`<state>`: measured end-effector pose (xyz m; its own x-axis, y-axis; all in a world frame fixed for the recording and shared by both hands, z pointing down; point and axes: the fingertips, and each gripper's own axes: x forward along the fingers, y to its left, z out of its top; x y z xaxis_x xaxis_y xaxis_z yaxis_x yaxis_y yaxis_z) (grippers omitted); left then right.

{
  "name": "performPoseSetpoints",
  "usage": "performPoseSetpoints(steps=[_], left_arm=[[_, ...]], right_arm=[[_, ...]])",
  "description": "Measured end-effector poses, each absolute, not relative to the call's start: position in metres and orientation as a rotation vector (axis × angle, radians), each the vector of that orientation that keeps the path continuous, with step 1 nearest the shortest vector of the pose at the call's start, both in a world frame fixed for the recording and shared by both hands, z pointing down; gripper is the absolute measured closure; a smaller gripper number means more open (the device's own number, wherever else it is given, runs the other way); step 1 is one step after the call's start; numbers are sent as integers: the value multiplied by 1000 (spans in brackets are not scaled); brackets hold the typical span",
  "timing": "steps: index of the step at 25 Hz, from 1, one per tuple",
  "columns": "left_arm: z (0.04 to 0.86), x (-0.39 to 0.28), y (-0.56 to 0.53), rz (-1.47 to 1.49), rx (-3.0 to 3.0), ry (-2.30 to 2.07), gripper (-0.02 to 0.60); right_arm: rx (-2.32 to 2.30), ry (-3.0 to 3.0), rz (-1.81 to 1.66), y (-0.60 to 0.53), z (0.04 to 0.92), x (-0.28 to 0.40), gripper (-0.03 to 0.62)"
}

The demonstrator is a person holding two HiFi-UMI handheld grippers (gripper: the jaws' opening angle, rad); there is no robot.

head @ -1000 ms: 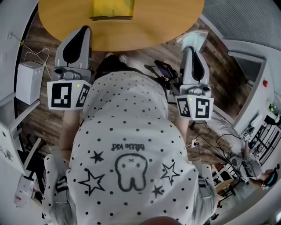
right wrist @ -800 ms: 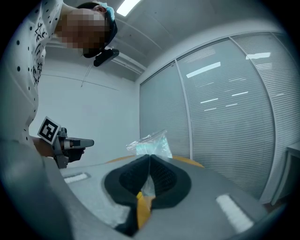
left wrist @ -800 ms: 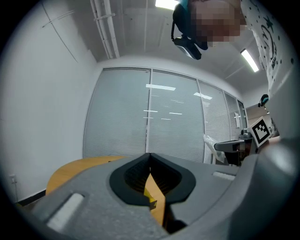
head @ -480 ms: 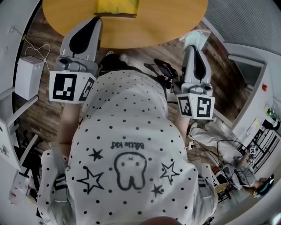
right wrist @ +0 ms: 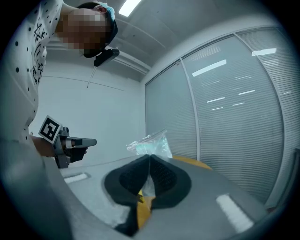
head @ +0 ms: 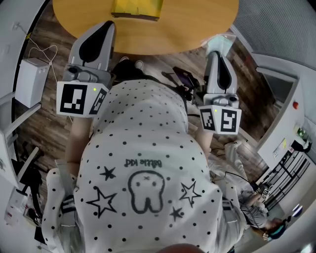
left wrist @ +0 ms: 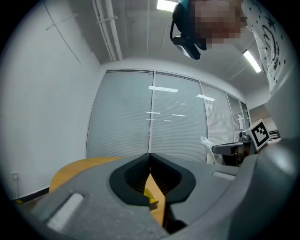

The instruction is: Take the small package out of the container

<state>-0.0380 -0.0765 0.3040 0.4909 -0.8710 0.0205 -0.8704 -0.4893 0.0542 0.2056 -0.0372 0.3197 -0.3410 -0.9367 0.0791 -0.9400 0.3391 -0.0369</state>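
Right gripper view: right claw [right wrist: 149,158] clenched on small package [right wrist: 151,142] protruding past its tips

Clear small package [right wrist: 151,143] pinched between right gripper [right wrist: 149,157] jaws, left gripper [right wrist: 70,144] beyond at left

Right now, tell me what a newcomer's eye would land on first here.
The right tool stands out first, shut on a clear small package that sticks up above its jaws. In the head view, the polka-dot shirt with a tooth drawing fills the middle, and a yellow container sits on the round wooden table at the top edge.
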Motion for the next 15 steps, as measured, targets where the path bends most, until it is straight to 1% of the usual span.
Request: performPoseSetpoints(steps=[7, 15], left_arm=[[307, -41, -75, -6, 2643, -1568, 571], [304, -31, -78, -13, 2672, -1535, 571]], right_arm=[[1760, -2533, 126, -38, 322, 204, 590], [1785, -2515, 125, -38, 321, 210, 591]])
